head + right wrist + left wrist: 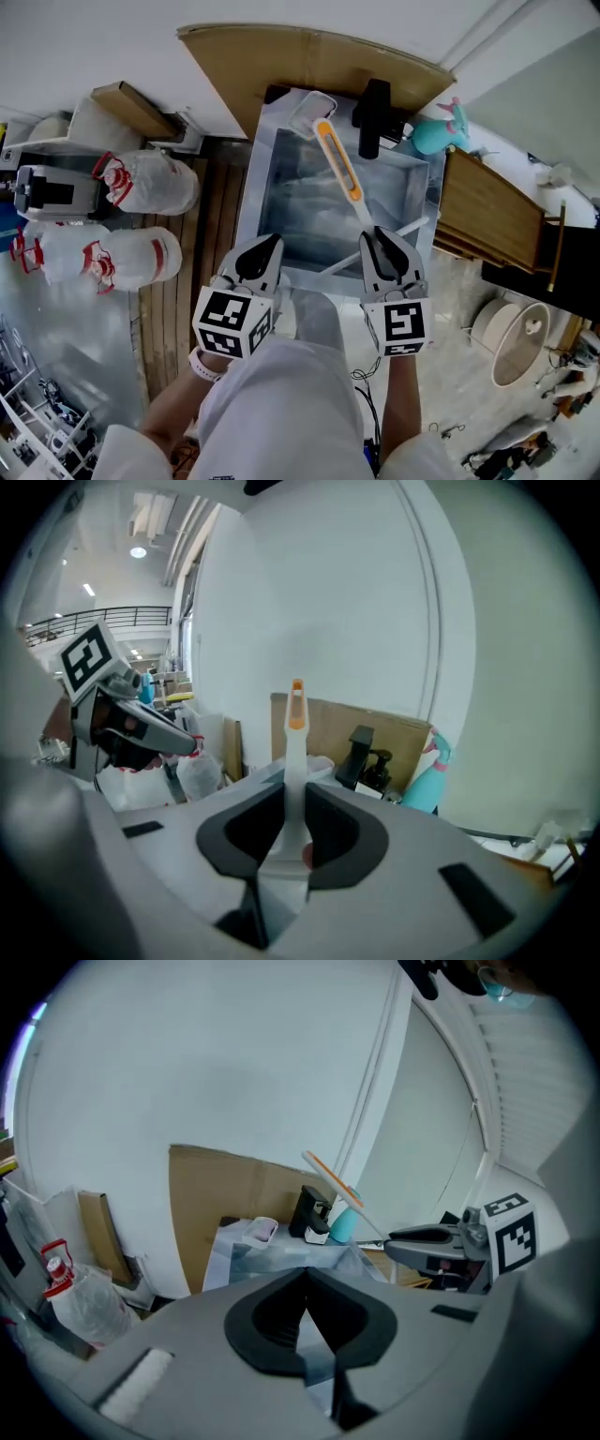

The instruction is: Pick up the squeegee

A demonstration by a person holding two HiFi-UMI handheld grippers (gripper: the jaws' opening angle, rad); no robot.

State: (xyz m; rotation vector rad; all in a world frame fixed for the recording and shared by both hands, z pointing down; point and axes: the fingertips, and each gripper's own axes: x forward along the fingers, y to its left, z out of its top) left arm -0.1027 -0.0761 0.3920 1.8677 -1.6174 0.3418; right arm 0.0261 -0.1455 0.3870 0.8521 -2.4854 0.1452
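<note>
orange-and-white squeegee (339, 169) sits in the air over the steel sink (261, 183), pinched at its white end by the right hand-held gripper (382, 246), jaws part-closed on it. left hand-held gripper (261, 253) hangs alongside, jaws together, nothing in them. pickup looks done to me; next calls for a steady squeeze so the long handle doesn't swing or slip.

right gripper view | squeegee (295, 728) blade likely hidden behind right claw (294, 791)

wall (94, 37): white | cardboard sheet (281, 56) leaning against it | wooden slat floor (202, 216) left | wooden cabinet (487, 211) right
</note>
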